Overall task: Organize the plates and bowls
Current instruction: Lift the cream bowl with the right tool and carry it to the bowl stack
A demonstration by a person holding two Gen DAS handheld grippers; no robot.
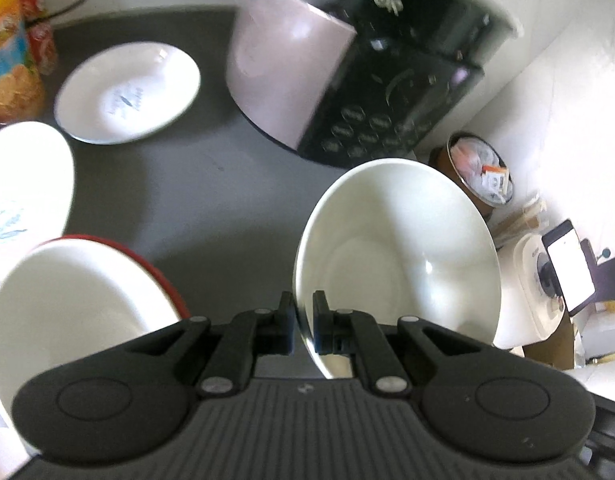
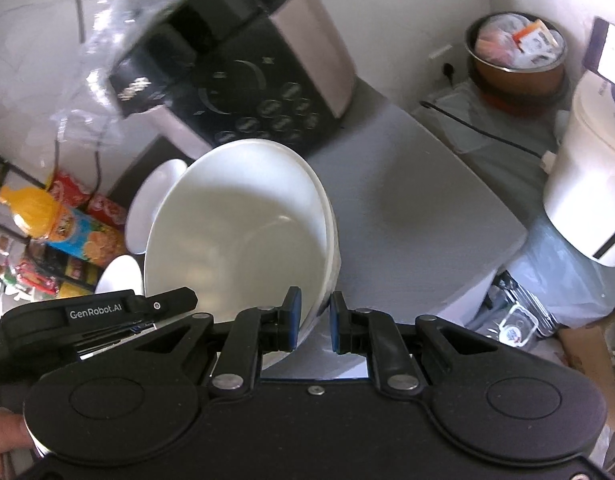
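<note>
Grey counter (image 1: 195, 184) with plate (image 1: 127, 92) at back: left gripper (image 1: 303, 320) pinched narrow on near rim of tilted white bowl (image 1: 395, 248), right gripper (image 2: 316, 320) likewise clamping near rim of another white bowl (image 2: 243, 240), both bowls extending ahead of the fingers.

Bowls, two certain: white bowl (image 1: 395, 256) and red-sided bowl (image 1: 79, 300). A doubled rim in the right wrist view may be a third bowl nested under the white one; this cannot be settled. Plates, two: printed plate (image 1: 127, 92) and second plate (image 1: 23, 184), both on the bench (image 1: 207, 200). Appliances, two: black-panelled cooker (image 1: 347, 80), white appliance (image 2: 587, 200). Brown pot (image 2: 515, 76) of packets, one. Red cans (image 2: 67, 190), two. Juice bottle (image 2: 39, 208), one. Lit phone (image 1: 569, 268), one.
</note>
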